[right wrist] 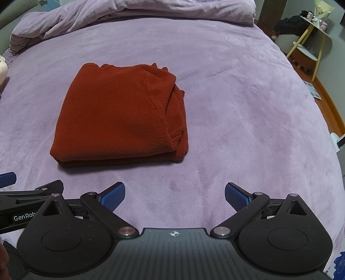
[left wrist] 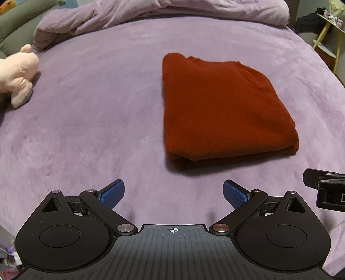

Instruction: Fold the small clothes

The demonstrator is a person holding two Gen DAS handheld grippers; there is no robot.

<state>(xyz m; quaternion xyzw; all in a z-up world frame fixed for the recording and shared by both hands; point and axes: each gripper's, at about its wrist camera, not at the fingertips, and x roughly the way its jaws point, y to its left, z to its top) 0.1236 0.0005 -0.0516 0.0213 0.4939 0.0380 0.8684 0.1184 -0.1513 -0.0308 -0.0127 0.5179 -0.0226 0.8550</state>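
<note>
A rust-red knit garment (left wrist: 224,112) lies folded into a thick rectangle on the purple bedspread (left wrist: 97,120). It also shows in the right wrist view (right wrist: 120,116), with stacked layers along its right edge. My left gripper (left wrist: 173,193) is open and empty, hovering near the front of the bed, short of the garment's near fold. My right gripper (right wrist: 174,196) is open and empty, in front of and to the right of the garment. Part of the right gripper (left wrist: 325,189) shows at the left wrist view's right edge.
A pink plush toy (left wrist: 19,73) lies at the bed's left side. A bunched purple duvet (right wrist: 129,13) lies across the far end. A yellow-legged side table (right wrist: 310,43) stands beyond the bed's right edge, with wooden floor (right wrist: 330,107) below.
</note>
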